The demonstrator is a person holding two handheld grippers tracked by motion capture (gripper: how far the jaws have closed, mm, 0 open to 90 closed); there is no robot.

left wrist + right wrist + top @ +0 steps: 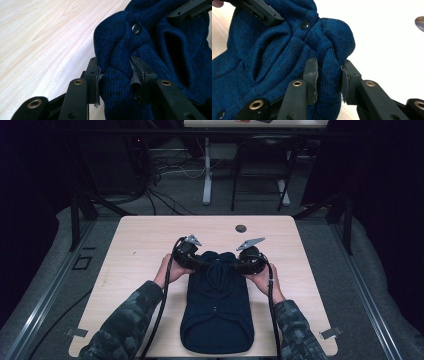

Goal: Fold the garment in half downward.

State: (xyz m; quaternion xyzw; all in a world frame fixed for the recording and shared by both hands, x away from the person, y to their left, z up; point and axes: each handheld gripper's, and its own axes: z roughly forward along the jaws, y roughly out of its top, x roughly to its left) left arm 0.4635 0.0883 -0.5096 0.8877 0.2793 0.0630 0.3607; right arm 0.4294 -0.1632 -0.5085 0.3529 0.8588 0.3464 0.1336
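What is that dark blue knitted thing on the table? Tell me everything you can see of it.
The dark blue knitted garment looks like a small sweater or cardigan of ribbed wool-like knit, with dark round snap buttons down its middle. It lies on the pale wooden table, its near part flat and its far end bunched into folds. The left gripper and the right gripper each pinch a fold of that far end.

I'm working in a lab: pale wood-grain table [135,245] framed by black metal struts [76,220], loose black cables [165,200] across grey carpet [260,195], dark curtains around.
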